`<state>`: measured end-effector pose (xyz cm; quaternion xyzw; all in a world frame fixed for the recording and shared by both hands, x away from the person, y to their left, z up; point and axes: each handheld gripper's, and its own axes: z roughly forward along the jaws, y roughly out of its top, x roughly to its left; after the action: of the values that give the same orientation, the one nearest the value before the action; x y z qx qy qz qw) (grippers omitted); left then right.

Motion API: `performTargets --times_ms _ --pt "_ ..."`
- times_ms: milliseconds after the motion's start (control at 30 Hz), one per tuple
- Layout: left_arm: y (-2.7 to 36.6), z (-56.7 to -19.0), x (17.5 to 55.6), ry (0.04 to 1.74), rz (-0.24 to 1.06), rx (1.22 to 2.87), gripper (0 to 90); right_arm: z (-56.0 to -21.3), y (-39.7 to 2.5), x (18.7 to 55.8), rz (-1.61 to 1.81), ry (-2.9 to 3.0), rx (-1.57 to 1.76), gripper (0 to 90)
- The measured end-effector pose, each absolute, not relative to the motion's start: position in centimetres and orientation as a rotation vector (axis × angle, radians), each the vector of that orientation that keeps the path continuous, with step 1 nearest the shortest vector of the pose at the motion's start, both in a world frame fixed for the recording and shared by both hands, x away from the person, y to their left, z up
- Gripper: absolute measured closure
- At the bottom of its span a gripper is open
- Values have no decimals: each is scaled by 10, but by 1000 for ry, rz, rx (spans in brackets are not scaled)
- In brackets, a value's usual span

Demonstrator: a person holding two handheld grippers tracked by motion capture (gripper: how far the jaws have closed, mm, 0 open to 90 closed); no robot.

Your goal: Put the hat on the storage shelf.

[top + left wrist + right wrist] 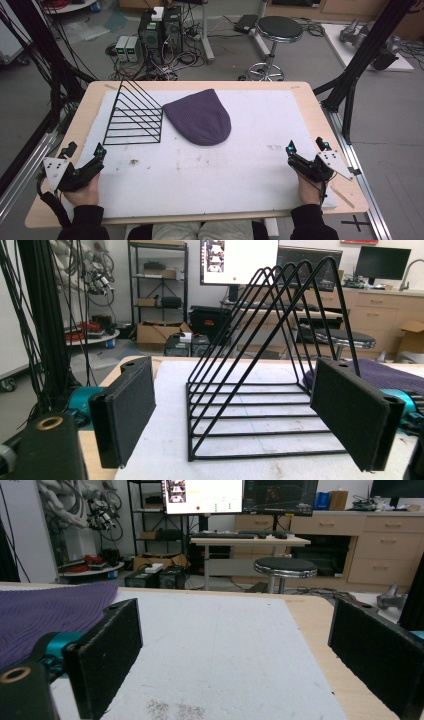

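**A:** Where are your hands right now?

**B:** Your left hand (82, 192) sits at the near left corner of the table (310, 95), with the left gripper (85, 157) angled inward toward the wire rack (135, 115). Your right hand (307, 189) is at the near right corner, and the right gripper (306, 146) points up the table, slightly inward.

**A:** What do the gripper views add?

**B:** The left gripper view looks straight at the rack (260, 390): its slanted wires rise from a flat base, standing on the white mat (170, 450). The purple beanie (385, 375) peeks in behind the right-hand jaw. The right gripper view has bare mat (225, 650) ahead and the beanie (45, 612) off to its left. From above, you see the beanie (200, 116) lying flat just right of the rack, touching or nearly touching its corner.

**A:** And the jaws?

**B:** Both pairs stand wide apart, nothing between them. Neither gripper touches the rack or the beanie; both are well short of them.
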<state>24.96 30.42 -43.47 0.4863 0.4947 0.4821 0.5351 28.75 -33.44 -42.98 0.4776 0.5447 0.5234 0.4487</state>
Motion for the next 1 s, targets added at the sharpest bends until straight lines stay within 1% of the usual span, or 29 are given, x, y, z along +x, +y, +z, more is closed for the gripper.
performTargets --times_ms 1000 --pt "300 -436 251 1155 1111 1192 183 -430 -336 289 1316 1375 1204 62"
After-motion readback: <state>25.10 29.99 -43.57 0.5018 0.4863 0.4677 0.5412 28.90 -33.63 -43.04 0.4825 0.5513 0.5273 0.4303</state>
